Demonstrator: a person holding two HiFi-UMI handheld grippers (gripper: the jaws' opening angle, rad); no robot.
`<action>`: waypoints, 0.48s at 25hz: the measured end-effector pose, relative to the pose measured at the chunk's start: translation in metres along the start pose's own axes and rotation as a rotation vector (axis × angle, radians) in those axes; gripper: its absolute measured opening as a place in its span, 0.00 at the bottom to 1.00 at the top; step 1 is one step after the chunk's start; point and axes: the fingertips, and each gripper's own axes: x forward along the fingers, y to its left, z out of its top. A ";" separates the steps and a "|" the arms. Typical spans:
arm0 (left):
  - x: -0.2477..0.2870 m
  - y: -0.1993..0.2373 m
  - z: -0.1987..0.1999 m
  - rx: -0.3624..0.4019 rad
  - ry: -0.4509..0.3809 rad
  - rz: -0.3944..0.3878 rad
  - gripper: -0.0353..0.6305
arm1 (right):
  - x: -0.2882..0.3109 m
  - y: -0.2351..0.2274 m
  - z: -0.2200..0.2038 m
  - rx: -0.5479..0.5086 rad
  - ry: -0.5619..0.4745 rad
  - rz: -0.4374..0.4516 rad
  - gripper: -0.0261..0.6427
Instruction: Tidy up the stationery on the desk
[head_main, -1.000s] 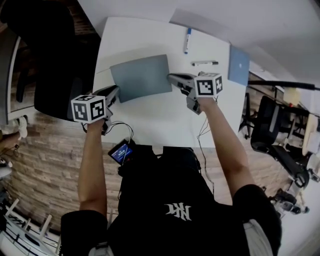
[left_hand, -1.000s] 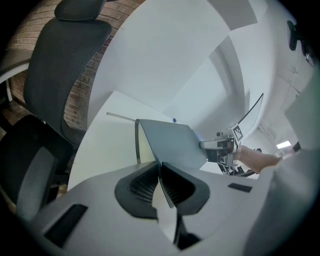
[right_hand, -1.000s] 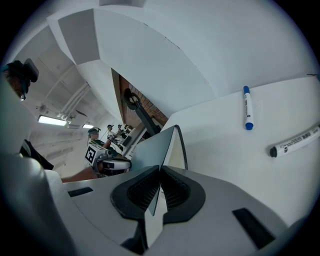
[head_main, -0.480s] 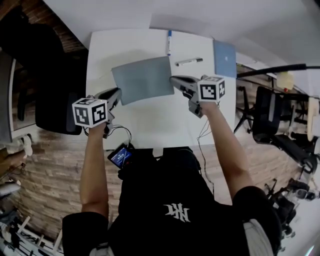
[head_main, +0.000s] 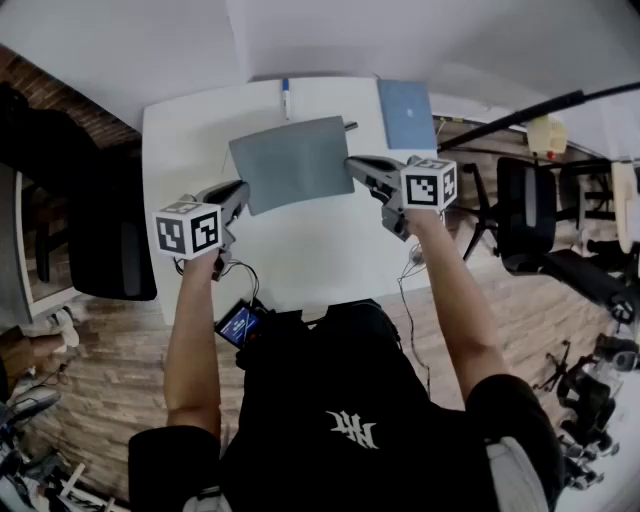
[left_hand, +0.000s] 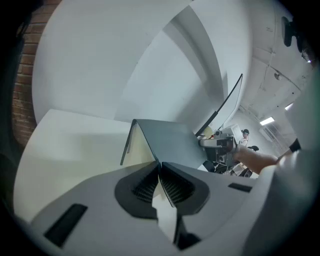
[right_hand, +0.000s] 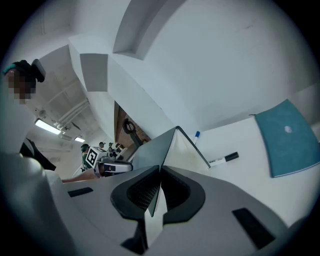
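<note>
My right gripper (right_hand: 160, 172) is clamped on the grey notebook's (right_hand: 150, 150) edge. On the desk (right_hand: 235, 137) beyond, I see a black marker (right_hand: 223, 159) and a teal notebook (right_hand: 290, 140).

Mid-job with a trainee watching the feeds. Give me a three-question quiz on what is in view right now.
1. True or false: the left gripper and the right gripper are both shut on the grey book.
2. Where does the blue notebook lie? A: on the desk, at its far right. B: in the left gripper. C: under the grey book.
3. Fill in: the marker lying beyond the grey book has a ____ cap.
Key: 1 true; 2 A; 3 blue.
</note>
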 end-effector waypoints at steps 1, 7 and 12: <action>0.007 -0.008 0.003 0.006 0.002 -0.005 0.09 | -0.009 -0.005 0.003 0.001 -0.006 -0.004 0.10; 0.054 -0.059 0.022 0.032 0.005 -0.037 0.09 | -0.072 -0.038 0.018 -0.003 -0.033 -0.037 0.10; 0.089 -0.094 0.028 0.046 0.017 -0.057 0.09 | -0.114 -0.061 0.026 -0.010 -0.046 -0.055 0.10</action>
